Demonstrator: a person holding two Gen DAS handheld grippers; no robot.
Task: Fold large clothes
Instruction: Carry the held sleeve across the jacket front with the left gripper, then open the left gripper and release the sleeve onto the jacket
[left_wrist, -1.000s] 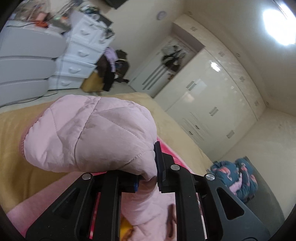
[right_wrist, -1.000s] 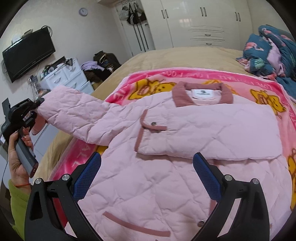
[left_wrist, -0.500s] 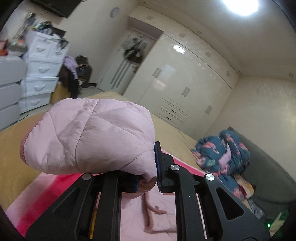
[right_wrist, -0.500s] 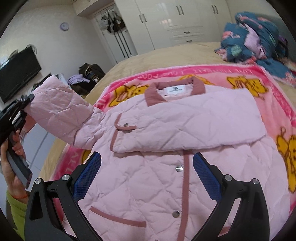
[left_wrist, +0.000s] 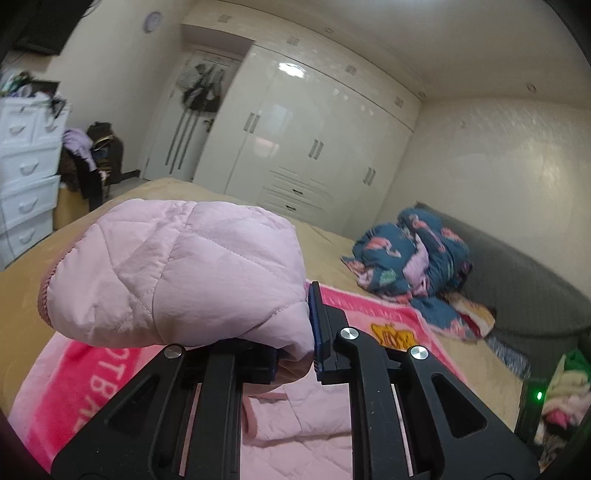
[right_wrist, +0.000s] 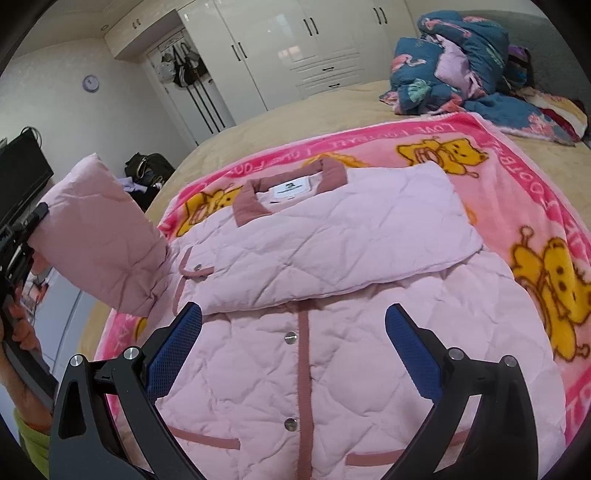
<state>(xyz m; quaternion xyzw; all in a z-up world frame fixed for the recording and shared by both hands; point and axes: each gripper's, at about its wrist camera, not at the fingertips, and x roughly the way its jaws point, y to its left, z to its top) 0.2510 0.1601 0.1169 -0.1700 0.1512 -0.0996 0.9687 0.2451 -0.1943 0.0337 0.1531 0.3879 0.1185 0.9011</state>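
Note:
A pink quilted jacket (right_wrist: 332, 295) lies front up on a pink cartoon blanket (right_wrist: 517, 177), collar toward the far side. One sleeve is folded flat across its chest. The other sleeve (right_wrist: 99, 240) is lifted off the bed at the left, and my left gripper (left_wrist: 295, 354) is shut on the sleeve's cuff end (left_wrist: 177, 273), which bulges over the fingers. In the right wrist view a hand holds that left gripper (right_wrist: 18, 251) at the far left edge. My right gripper (right_wrist: 293, 354) hovers open above the jacket's button placket, nothing between its blue pads (right_wrist: 413, 350).
The blanket lies on a tan bed (right_wrist: 295, 110). A heap of dark blue patterned bedding (right_wrist: 461, 62) sits at the head end by a grey headboard (left_wrist: 524, 288). White wardrobes (left_wrist: 303, 147) line the far wall; white drawers (left_wrist: 26, 173) and a clothes pile (left_wrist: 92, 155) stand left.
The left gripper has swung the lifted sleeve inward toward the jacket's body and rolled level. The right gripper has shifted along the jacket; its button placket now sits between the open fingers.

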